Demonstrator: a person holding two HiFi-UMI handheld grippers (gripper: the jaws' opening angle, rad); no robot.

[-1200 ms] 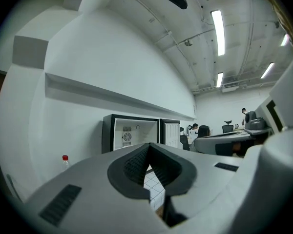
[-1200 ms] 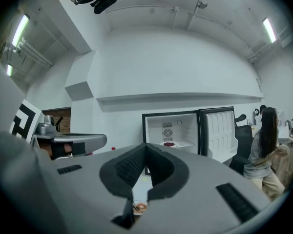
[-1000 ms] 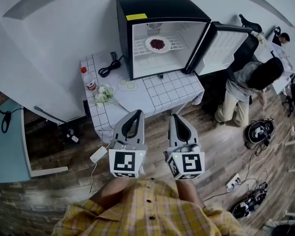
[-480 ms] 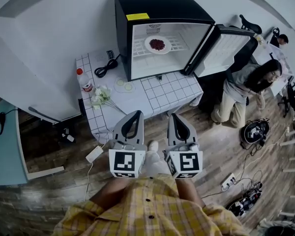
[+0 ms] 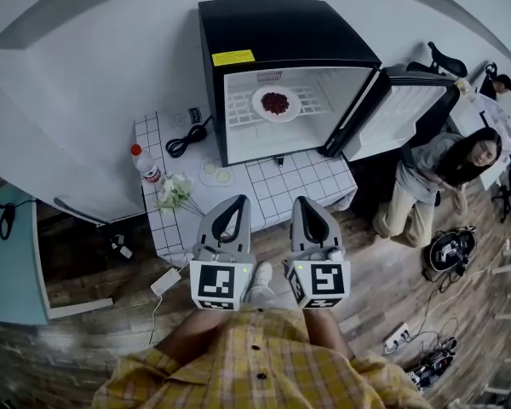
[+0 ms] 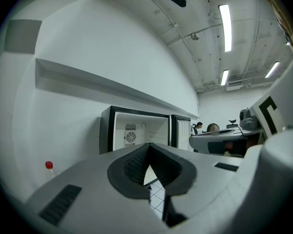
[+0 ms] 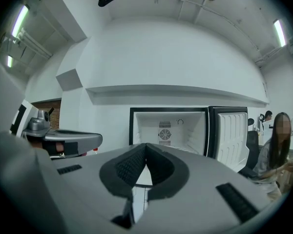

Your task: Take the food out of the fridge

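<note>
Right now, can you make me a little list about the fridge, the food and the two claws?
fridge: black, white inside
fridge door: wide open
food: plate of dark red food on the wire shelf, not yet taken out
left claw: shut, empty
right claw: shut, empty
table: white tiled top, with a red-capped bottle and flowers

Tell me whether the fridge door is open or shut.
Open: the fridge door stands swung out to the right, baring the plate of food inside.

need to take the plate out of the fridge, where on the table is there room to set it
Bare table in front of the fridge, right of the two discs. Left end crowded: cable, bottle, flowers.
</note>
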